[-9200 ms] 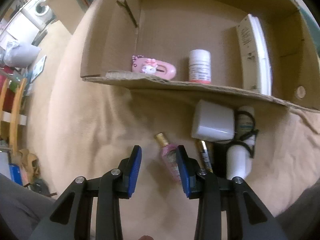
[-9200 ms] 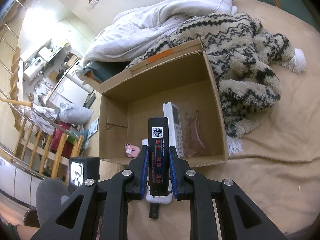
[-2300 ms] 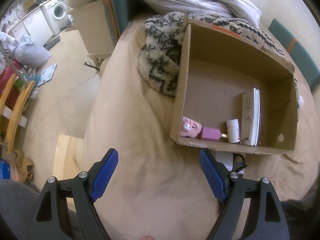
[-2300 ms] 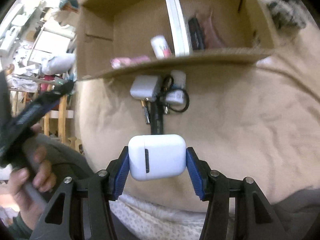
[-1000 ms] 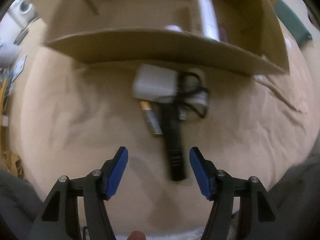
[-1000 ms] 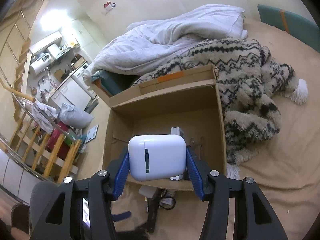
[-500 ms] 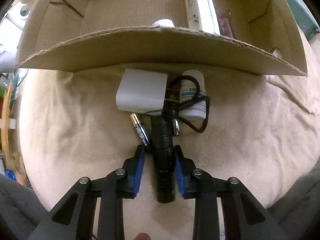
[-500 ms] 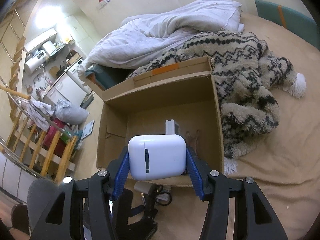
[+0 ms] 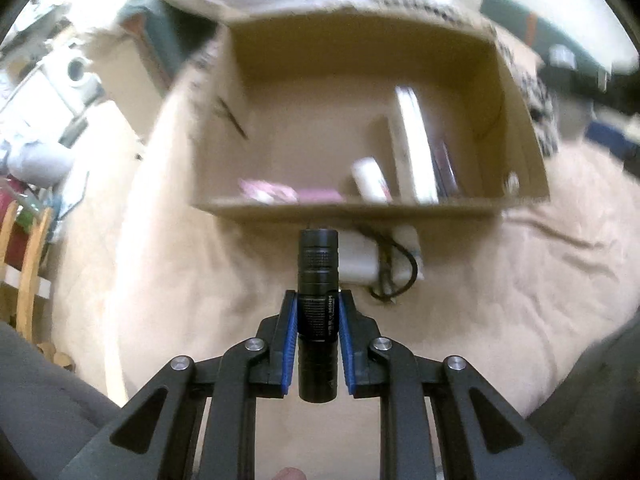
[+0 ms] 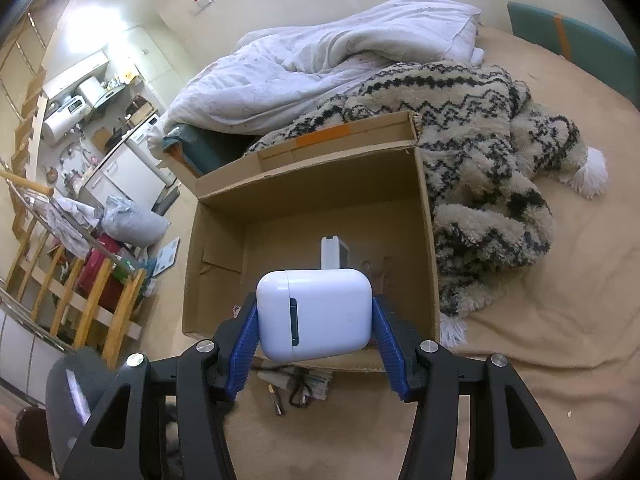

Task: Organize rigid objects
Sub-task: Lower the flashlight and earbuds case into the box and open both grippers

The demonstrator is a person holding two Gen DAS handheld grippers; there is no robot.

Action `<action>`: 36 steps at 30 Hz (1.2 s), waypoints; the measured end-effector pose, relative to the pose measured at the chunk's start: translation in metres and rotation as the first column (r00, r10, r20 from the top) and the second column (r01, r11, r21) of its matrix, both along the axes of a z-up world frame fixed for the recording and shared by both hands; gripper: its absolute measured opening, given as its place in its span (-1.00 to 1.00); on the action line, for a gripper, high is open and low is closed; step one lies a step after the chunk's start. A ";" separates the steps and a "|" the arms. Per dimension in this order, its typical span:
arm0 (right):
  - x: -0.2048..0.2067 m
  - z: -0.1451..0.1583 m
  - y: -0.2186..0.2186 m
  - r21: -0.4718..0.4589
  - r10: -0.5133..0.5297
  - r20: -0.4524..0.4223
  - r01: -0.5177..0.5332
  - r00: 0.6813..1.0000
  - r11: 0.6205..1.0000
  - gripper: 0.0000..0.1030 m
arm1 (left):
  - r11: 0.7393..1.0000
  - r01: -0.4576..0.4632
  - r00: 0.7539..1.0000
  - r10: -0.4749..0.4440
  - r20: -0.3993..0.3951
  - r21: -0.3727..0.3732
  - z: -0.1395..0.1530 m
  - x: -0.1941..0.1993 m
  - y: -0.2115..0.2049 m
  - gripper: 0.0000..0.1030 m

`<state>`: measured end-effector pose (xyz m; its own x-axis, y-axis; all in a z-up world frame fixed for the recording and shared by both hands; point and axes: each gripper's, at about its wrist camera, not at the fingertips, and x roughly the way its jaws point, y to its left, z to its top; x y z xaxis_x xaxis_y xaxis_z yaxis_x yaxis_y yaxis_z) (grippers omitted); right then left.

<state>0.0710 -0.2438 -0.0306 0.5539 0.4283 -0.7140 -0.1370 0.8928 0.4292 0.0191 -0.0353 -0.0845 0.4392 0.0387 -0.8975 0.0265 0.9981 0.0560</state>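
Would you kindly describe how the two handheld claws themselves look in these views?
Both match: the left claw and the right claw have matte black, angular linkage arms with triangular cut-outs and round silver pivot bolts. Their fingers carry ribbed blue pads. No cables show on either, and any sleeves are too unclear to tell.

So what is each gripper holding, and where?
Left gripper: black cylindrical flashlight, clamped around its lower body. Right gripper: white rounded plastic case, by its two sides.

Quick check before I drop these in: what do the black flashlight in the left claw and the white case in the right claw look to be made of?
Flashlight: probably anodized metal, matte black with knurled bands and ribbed rings. White case: looks like glossy molded plastic, with smooth rounded corners, a soft sheen and a lid seam.
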 end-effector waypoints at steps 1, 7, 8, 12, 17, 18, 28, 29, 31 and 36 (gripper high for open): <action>-0.001 0.000 0.001 -0.003 0.001 0.000 -0.001 1.000 1.000 0.12 | 1.000 -0.012 1.000 0.012 0.021 0.000 0.008 0.001 0.000 -0.66; -0.002 -0.001 0.002 -0.009 0.002 -0.001 -0.002 1.000 1.000 0.12 | 0.997 -0.060 0.991 0.064 0.118 -0.037 0.046 -0.002 0.026 -0.66; -0.003 -0.002 0.001 -0.001 0.002 -0.001 -0.002 1.000 1.000 0.12 | 0.997 -0.064 0.988 0.070 0.135 -0.048 0.052 -0.001 0.029 -0.66; -0.004 -0.001 -0.001 0.008 -0.009 0.005 0.009 1.000 1.000 0.12 | 0.996 -0.065 0.975 0.076 0.210 -0.058 0.074 0.002 0.036 -0.66; -0.003 0.002 -0.010 0.068 -0.020 0.014 0.019 1.000 0.998 0.12 | 0.996 -0.059 0.948 0.075 0.310 -0.060 0.108 0.007 0.044 -0.66; -0.002 0.003 -0.012 0.089 -0.022 0.018 0.020 1.000 0.996 0.12 | 0.996 -0.061 0.942 0.079 0.327 -0.067 0.114 0.008 0.046 -0.66; 0.014 0.004 -0.024 0.120 -0.064 0.021 0.061 0.998 0.991 0.12 | 0.994 -0.048 0.881 0.089 0.465 -0.098 0.174 0.035 0.054 -0.66; 0.016 0.004 -0.024 0.105 -0.063 0.023 0.060 0.998 0.993 0.12 | 0.994 -0.047 0.879 0.089 0.469 -0.101 0.177 0.040 0.053 -0.66; 0.020 0.005 -0.024 0.087 -0.063 0.029 0.060 0.998 0.994 0.12 | 0.994 -0.051 0.878 0.091 0.471 -0.096 0.180 0.049 0.051 -0.66; 0.033 0.004 -0.023 0.059 -0.065 0.040 0.063 0.997 0.996 0.12 | 0.992 -0.077 0.900 0.113 0.421 -0.102 0.162 0.073 0.042 -0.66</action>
<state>0.1040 -0.2673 -0.0262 0.6107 0.4307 -0.6645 -0.0994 0.8742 0.4753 0.0920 0.0071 0.0774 0.7777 0.0344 -0.6277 -0.0766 0.9962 -0.0403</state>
